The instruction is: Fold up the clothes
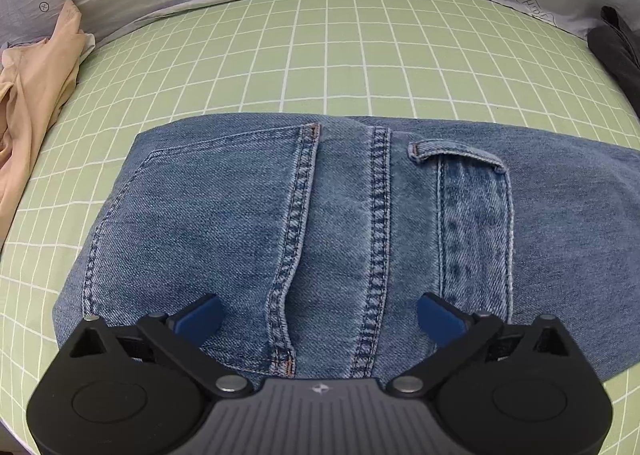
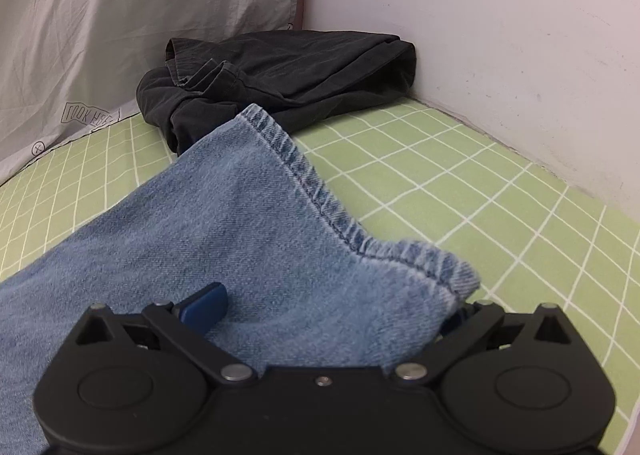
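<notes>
In the left wrist view, the jeans (image 1: pixel 304 223) are seen laid flat on the green checked sheet (image 1: pixel 320 55), pocket and seams upward. The left gripper (image 1: pixel 320 319) is held just above them, its jaws spread wide with nothing between. A beige garment (image 1: pixel 36 87) is seen left of the jeans.

In the right wrist view, a hemmed jeans leg is draped across the right gripper (image 2: pixel 320 311); one finger is hidden, so its grip cannot be told. A black garment (image 2: pixel 280 75) is piled beyond the jeans.
</notes>
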Demonstrator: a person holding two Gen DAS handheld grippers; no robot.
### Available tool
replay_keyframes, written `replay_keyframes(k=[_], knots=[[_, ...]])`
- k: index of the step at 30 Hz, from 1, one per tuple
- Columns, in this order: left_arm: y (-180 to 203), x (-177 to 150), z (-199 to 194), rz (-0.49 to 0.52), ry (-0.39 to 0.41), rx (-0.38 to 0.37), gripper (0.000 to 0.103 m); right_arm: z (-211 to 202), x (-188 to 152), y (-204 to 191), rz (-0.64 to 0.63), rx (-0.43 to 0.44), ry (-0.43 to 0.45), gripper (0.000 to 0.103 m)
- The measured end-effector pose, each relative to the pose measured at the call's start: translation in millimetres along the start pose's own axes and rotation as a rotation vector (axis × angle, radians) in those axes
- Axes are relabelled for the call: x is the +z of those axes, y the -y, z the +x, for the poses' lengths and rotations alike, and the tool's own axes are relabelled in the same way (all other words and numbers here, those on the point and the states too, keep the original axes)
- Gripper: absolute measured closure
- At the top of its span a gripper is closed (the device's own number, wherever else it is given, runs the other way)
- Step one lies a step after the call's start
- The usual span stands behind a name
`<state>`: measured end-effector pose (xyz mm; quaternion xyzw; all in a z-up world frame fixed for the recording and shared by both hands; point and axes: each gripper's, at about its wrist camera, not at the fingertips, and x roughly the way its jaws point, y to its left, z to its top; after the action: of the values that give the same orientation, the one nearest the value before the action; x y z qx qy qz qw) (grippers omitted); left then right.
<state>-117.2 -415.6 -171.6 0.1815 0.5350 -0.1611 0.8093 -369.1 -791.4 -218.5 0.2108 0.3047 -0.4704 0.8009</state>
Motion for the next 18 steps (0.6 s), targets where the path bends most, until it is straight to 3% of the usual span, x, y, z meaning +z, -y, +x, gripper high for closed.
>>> replay_keyframes(k=[2,4,5,6,8,12,15,18], knots=[[0,0,-1,-0.003,-0.005,0.003,0.0,-1,1,-1,0.0,0.02,-0.003,0.001],[0,0,-1,-0.006,-0.008,0.0,0.0,-7,-1,-3,0.0,0.029,0.016,0.02],[0,0,-2,-0.007,-0.009,-0.002,0.0,-9,0,-3,0.019,0.042,0.021,0.043],[1,0,-2,-0.007,-0.009,-0.003,0.0,-12,1,-2,0.043,0.059,0.023,0.057],[2,-1,-2,-0.007,-0.006,-0.006,0.0,-14,2,3,0.143,0.132,0.001,0.074],[-1,-2,-1,-0.004,0.003,-0.02,0.0,-14,3,16,0.407,0.288,-0.064,0.079],[-7,-3,-3,-0.001,0.012,-0.045,0.0,-24,1,19,0.594,0.461,-0.072,0.079],[-18,-7,-8,0.008,0.036,-0.062,0.0,-42,-1,5,0.657,0.611,-0.07,0.079]])
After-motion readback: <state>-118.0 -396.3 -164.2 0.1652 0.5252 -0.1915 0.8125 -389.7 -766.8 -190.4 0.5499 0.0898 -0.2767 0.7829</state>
